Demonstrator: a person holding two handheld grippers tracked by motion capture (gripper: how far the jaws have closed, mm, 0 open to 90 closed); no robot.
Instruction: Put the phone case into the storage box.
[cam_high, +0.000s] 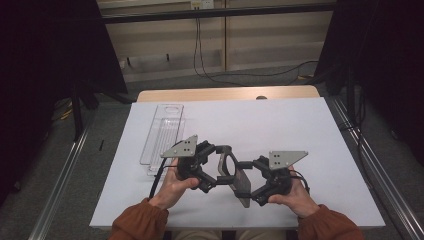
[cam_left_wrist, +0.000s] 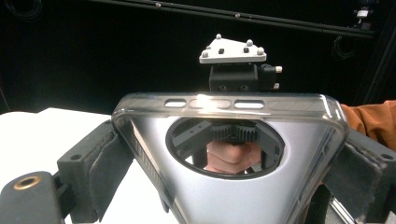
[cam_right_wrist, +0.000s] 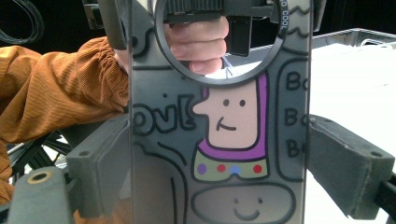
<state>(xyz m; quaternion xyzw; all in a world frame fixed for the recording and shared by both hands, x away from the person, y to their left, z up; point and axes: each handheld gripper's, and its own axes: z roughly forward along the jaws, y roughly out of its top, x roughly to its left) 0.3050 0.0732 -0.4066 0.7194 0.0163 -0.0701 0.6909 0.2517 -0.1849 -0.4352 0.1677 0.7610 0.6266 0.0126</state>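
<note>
Writing first: nothing legible in the high view, where a clear plastic tray (cam_high: 162, 135) lies on the white tabletop (cam_high: 280, 130), its contents impossible to make out. Nearer the person, the left gripper (cam_high: 220, 167) and right gripper (cam_high: 247, 182) face each other, each in a hand, both holding a phone case (cam_high: 235, 175) above the tabletop.

Left gripper view — its fingers (cam_left_wrist: 93, 163) pinch the case's (cam_left_wrist: 233, 196) sides; the right gripper (cam_left_wrist: 233, 70) shows beyond.

Right gripper view — its fingers (cam_right_wrist: 348, 158) clamp the case (cam_right_wrist: 224, 140), printed with a cartoon figure, partial "COOL" and "Bo" lettering.
</note>
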